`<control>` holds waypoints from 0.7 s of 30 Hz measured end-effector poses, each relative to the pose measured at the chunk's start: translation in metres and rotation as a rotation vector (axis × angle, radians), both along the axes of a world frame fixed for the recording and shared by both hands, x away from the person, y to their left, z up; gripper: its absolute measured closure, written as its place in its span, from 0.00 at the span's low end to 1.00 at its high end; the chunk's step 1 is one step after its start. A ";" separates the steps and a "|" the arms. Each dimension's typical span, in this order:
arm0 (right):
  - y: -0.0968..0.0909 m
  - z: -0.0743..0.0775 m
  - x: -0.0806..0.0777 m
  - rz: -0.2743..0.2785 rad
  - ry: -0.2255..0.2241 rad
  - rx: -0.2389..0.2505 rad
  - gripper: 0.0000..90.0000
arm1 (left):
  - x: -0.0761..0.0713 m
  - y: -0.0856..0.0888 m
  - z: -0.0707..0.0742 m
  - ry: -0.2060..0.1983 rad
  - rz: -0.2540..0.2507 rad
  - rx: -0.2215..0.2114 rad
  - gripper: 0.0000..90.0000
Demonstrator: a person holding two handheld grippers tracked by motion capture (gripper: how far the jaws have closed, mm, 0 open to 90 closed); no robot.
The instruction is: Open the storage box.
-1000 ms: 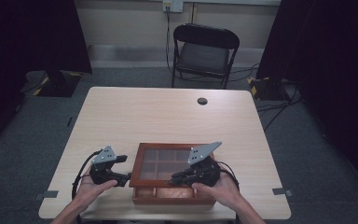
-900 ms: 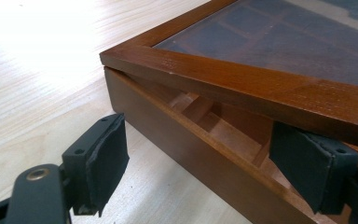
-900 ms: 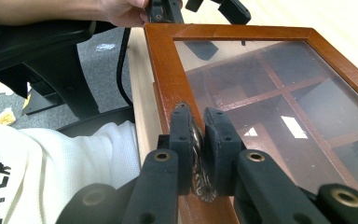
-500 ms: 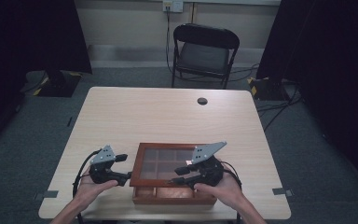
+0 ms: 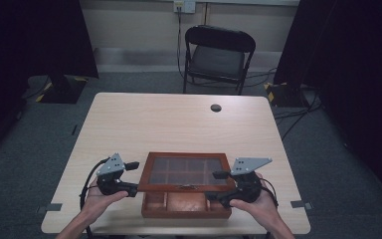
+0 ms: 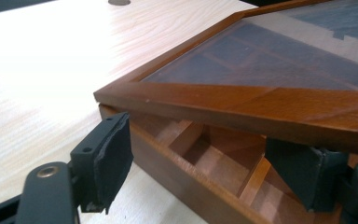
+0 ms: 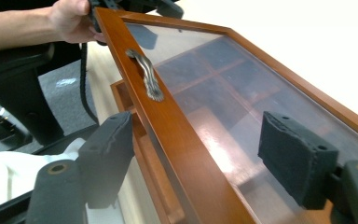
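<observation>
A brown wooden box (image 5: 184, 205) with inner compartments sits at the table's near edge. Its glass-paned lid (image 5: 186, 172) is tilted up at the front, with a metal handle (image 7: 144, 74) on its front rail. My left gripper (image 5: 132, 177) is at the box's left front corner and stands open (image 6: 205, 163), one pad outside the side wall and one inside the box under the lid (image 6: 261, 79). My right gripper (image 5: 215, 185) is at the right front, open (image 7: 200, 158) astride the lid's front rail (image 7: 177, 140), one pad over the glass.
The light wooden table (image 5: 179, 124) carries a small dark disc (image 5: 216, 107) near its far edge. A black folding chair (image 5: 214, 55) stands beyond the table. Cables lie on the grey floor to the right. The person's other hand (image 7: 72, 16) is at the lid's far corner.
The lid's front edge has risen a little higher above the box. My right gripper has lifted slightly with it; the left has barely moved.
</observation>
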State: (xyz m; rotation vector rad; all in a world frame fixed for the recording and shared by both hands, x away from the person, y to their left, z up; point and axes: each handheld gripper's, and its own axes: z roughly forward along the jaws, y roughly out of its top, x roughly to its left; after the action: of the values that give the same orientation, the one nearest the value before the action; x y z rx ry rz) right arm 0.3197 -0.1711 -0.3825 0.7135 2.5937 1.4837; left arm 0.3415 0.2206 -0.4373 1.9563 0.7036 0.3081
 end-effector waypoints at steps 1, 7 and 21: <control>-0.003 0.000 -0.001 -0.010 -0.005 0.001 0.27 | 0.000 -0.001 0.001 -0.001 -0.002 -0.003 0.27; -0.015 0.000 -0.001 -0.047 -0.027 0.005 0.24 | 0.000 -0.004 0.004 -0.002 -0.004 -0.021 0.32; -0.029 -0.002 0.008 -0.121 -0.068 0.001 0.17 | 0.006 -0.008 0.017 -0.023 -0.022 -0.031 0.37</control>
State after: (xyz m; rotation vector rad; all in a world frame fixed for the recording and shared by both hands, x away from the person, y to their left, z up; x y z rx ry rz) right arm 0.3273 -0.2003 -0.3842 0.7906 2.4532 1.4482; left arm 0.3474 0.2131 -0.4203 1.9268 0.6678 0.3037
